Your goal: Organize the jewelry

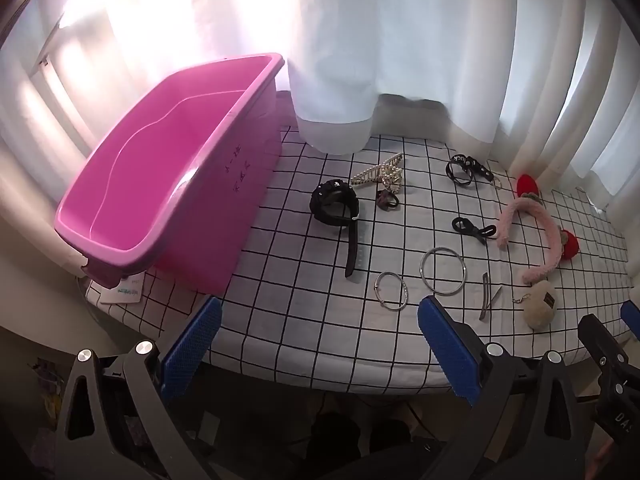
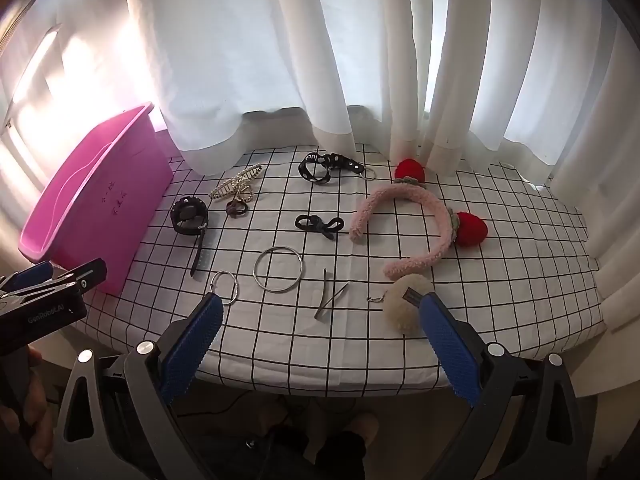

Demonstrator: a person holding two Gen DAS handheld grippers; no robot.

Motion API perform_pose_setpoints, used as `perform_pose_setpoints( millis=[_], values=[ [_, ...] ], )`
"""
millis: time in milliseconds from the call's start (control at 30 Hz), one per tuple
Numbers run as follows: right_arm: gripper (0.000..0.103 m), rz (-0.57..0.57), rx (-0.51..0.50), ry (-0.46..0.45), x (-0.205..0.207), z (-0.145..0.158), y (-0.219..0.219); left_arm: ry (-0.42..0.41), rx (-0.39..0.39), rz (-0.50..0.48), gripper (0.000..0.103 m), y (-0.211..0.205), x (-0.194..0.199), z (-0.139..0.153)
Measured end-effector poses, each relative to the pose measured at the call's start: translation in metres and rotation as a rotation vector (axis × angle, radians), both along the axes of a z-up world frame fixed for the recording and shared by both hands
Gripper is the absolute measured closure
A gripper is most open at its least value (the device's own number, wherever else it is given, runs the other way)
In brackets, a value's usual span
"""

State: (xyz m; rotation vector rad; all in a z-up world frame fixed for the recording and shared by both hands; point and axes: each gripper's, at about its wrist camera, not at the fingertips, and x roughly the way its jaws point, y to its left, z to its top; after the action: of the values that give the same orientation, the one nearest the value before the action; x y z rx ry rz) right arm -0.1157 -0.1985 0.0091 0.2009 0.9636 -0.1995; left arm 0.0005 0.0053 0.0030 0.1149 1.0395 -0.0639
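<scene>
An empty pink plastic bin (image 1: 168, 184) (image 2: 96, 208) stands at the table's left. Jewelry lies on the checked cloth: a black studded belt (image 1: 336, 208) (image 2: 190, 220), a pearl hair claw (image 1: 380, 174) (image 2: 236, 186), a large silver bangle (image 1: 443, 270) (image 2: 279, 269), a small silver bangle (image 1: 392, 290) (image 2: 225, 287), a pink fuzzy headband with red strawberries (image 1: 532, 236) (image 2: 416, 228), a cream pompom keychain (image 1: 540, 304) (image 2: 404, 302), a black bow clip (image 2: 319, 225), a black strap keychain (image 2: 328, 166) and a metal hair clip (image 2: 326, 294). My left gripper (image 1: 320, 344) and right gripper (image 2: 320, 344) are open and empty at the near edge.
White curtains (image 2: 320, 60) hang along the table's far edge and right side. The checked cloth (image 2: 500, 300) covers the whole tabletop. A white tag (image 1: 122, 292) lies by the bin's near corner. My left gripper's body shows at the right wrist view's left edge (image 2: 40, 300).
</scene>
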Motion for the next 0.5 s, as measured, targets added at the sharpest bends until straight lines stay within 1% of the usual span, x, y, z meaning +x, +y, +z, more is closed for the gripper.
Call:
perform_pose_setpoints(
  millis=[500],
  values=[
    [0.009, -0.001, 0.000, -0.003, 0.0026, -0.0006, -0.0024, -0.003, 0.010, -0.002, 0.006, -0.0032, 0.0015, 0.0010]
  ],
)
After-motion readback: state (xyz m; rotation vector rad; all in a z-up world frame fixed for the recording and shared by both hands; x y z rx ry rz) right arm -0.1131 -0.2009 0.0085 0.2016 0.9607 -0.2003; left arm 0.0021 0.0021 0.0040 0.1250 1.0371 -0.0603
